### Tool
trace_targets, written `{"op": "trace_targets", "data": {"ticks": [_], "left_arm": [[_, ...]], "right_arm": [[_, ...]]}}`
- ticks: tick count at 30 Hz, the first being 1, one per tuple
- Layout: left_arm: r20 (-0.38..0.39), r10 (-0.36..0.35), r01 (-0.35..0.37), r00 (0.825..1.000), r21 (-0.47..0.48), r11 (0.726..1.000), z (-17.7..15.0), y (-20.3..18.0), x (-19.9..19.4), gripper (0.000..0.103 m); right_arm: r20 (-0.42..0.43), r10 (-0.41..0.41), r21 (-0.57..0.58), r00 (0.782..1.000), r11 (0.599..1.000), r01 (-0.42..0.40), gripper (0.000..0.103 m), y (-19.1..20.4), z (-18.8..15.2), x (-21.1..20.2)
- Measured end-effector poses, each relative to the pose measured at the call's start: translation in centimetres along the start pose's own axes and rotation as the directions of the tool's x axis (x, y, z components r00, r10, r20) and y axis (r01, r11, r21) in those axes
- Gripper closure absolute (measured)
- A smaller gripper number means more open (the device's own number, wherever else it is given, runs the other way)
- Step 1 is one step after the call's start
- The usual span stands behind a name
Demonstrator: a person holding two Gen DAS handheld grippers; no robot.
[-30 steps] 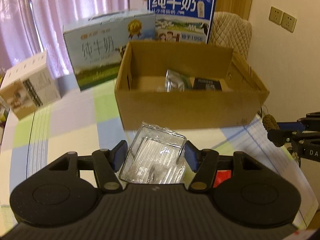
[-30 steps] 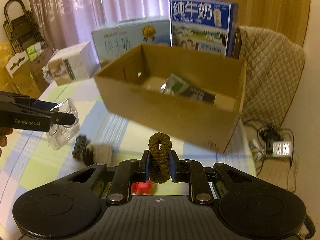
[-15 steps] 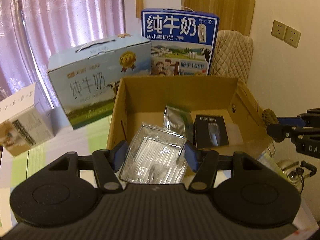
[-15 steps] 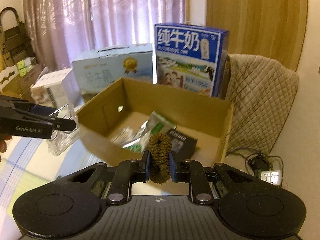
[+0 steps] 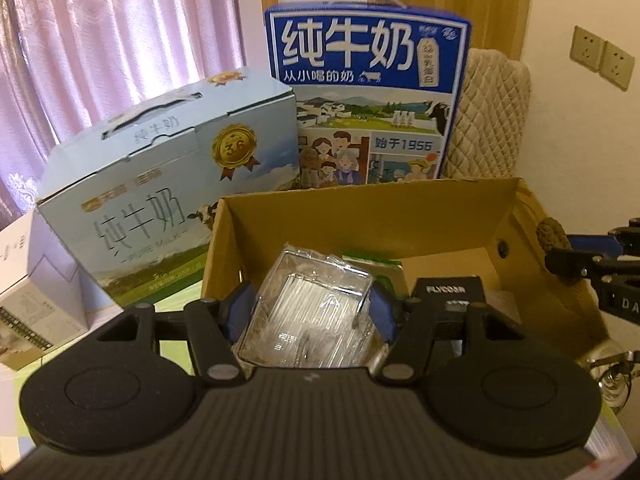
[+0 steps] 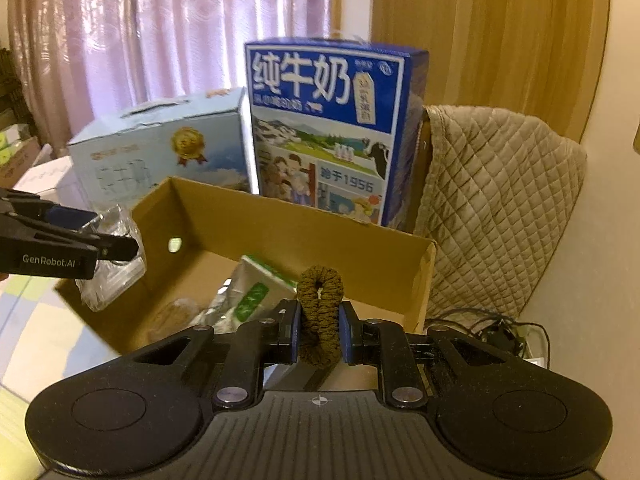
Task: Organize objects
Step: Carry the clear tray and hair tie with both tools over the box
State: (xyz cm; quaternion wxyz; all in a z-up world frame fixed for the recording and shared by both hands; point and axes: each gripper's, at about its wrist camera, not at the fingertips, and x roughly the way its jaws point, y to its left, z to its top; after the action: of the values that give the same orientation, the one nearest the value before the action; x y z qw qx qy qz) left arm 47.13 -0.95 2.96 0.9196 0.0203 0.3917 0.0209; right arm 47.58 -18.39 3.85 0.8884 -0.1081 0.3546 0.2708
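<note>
Both hands have carried forward over the cardboard box (image 5: 360, 216), left gripper (image 5: 312, 312) fingers pinching the light, brittle clear plastic case (image 5: 308, 312) by its sides, right gripper (image 6: 319, 328) narrowly squeezing the soft hair tie (image 6: 320, 304).

Left gripper (image 5: 312, 312): matte black body, ribbed centre panel, two round raised discs set at either side. Fingers (image 5: 240, 312) lined with blue pads, carried on black linkage arms fastened by silver screws. White lettering "GenRobot.AI" printed on side, seen from right wrist view.

Right gripper (image 6: 319, 330): same black build, ribbed panel marked with small white crosshair, round discs at both sides, triangular cut-outs in linkage arms, silver screws at pivots, blue-faced pads (image 6: 294, 332).
</note>
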Motion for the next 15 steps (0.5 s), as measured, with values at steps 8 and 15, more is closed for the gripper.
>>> {"op": "trace_targets", "data": {"ticks": [8,15], "left_arm": [[-0.053,0.044,-0.04,0.998,0.069,0.997,1.1,-0.5,5.2,0.046],[-0.072,0.056,-0.049,0.996,0.098,0.994,1.5,-0.8,7.7,0.045]], "right_arm": [[-0.04,-0.03,-0.007,0.999,1.0,0.029,0.087,-1.2,0.7,3.6],[-0.062,-0.047,-0.01,0.997,0.999,0.047,0.087,-2.0,0.7,5.2]]}}
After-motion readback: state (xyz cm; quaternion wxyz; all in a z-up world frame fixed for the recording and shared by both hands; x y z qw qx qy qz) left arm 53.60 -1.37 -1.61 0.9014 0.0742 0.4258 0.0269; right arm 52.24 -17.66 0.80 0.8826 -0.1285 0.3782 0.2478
